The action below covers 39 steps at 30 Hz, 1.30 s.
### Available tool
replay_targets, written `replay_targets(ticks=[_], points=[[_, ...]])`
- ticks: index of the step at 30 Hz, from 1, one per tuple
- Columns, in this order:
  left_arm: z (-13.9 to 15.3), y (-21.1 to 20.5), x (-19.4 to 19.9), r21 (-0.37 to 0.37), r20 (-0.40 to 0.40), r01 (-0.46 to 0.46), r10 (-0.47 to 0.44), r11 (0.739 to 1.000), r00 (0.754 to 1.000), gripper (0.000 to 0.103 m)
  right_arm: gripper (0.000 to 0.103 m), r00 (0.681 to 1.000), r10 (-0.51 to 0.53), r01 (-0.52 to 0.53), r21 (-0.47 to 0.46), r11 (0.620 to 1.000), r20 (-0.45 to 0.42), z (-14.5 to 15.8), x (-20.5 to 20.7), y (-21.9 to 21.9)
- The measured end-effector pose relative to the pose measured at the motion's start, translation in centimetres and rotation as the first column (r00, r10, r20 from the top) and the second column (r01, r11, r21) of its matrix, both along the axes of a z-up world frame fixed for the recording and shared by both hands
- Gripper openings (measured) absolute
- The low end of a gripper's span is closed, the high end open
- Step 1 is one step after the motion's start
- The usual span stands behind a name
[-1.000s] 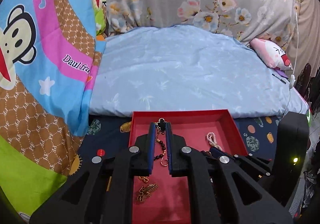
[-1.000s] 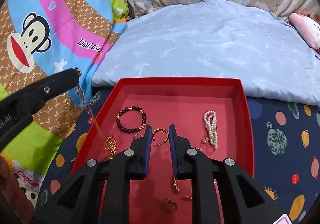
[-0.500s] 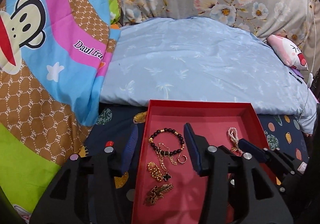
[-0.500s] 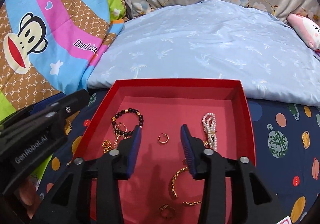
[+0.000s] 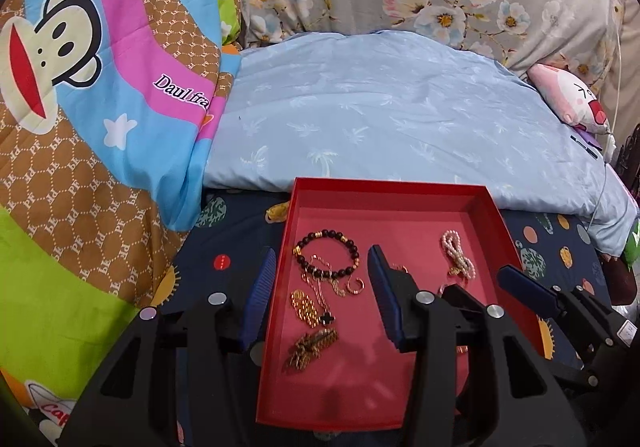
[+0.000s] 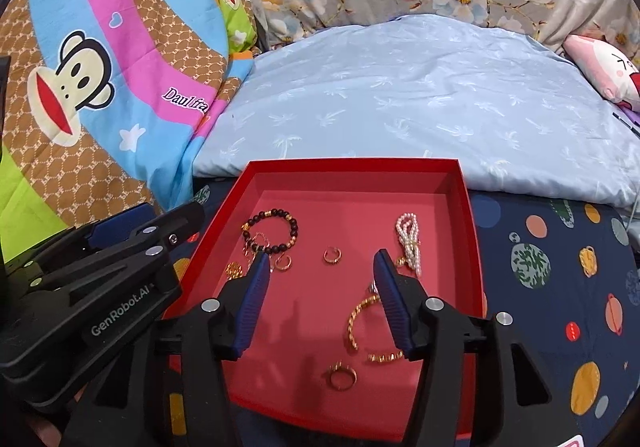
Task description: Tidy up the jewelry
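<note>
A red tray point(image 5: 494, 215) point(image 6: 466, 203) lies on the bed and holds the jewelry. In it are a dark bead bracelet point(image 5: 326, 253) point(image 6: 270, 231), a gold chain necklace with a black pendant point(image 5: 322, 297), a pearl strand point(image 5: 458, 255) point(image 6: 408, 239), small gold hoops point(image 6: 332, 255), a gold chain bracelet point(image 6: 356, 321) and a gold ring point(image 6: 343, 375). My left gripper point(image 5: 322, 277) is open and empty over the tray's left side. My right gripper point(image 6: 320, 275) is open and empty over the tray's middle.
The tray rests on a dark planet-print sheet point(image 6: 560, 267). A light blue duvet point(image 5: 392, 119) lies behind it. A colourful monkey-print blanket point(image 5: 100, 107) rises at the left. A pink plush toy point(image 5: 572, 99) sits at the far right.
Both grippers opened. The left one let go of the gold chain necklace, which now lies in the tray by the bead bracelet. The right one released a gold hoop into the tray.
</note>
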<state>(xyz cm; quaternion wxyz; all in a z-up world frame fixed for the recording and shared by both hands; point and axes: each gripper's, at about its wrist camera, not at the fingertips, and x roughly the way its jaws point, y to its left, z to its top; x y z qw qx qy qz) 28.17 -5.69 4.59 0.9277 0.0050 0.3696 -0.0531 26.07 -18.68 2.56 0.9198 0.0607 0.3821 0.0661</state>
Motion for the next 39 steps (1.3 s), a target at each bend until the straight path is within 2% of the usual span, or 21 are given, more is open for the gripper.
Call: replay_targets(ticks=[6, 17, 20, 31, 39], points=[[-0.2, 0.3, -4.0, 0.006, -0.014, 0.009, -0.009, 1.000, 1.000, 0.046, 0.059, 1.000, -0.004, 0.003, -0.027, 1.000, -0.004, 0.2, -4.5, 0.4], [-1.9, 1.2, -11.3, 0.018, -0.058, 0.008, -0.007, 1.000, 0.998, 0.048, 0.061, 0.995, -0.063, 0.060, -0.040, 0.997, -0.073, -1.9, -12.3, -0.8], [-2.4, 1.2, -12.4, 0.014, -0.076, 0.007, -0.005, 1.000, 0.997, 0.048, 0.067, 0.994, -0.078, 0.075, -0.041, 0.996, -0.081, -2.3, -13.9, -0.8], [-3.2, 0.7, -14.7, 0.038, -0.087, -0.004, 0.007, 0.999, 0.996, 0.049, 0.068, 0.992, -0.080, 0.074, -0.068, 0.995, -0.096, -2.7, -15.7, 0.1], [-3.0, 1.2, -14.7, 0.061, -0.073, -0.034, 0.038, 0.998, 0.997, 0.054, 0.073, 0.991, -0.106, 0.099, -0.090, 0.991, -0.083, -2.6, -15.5, -0.5]])
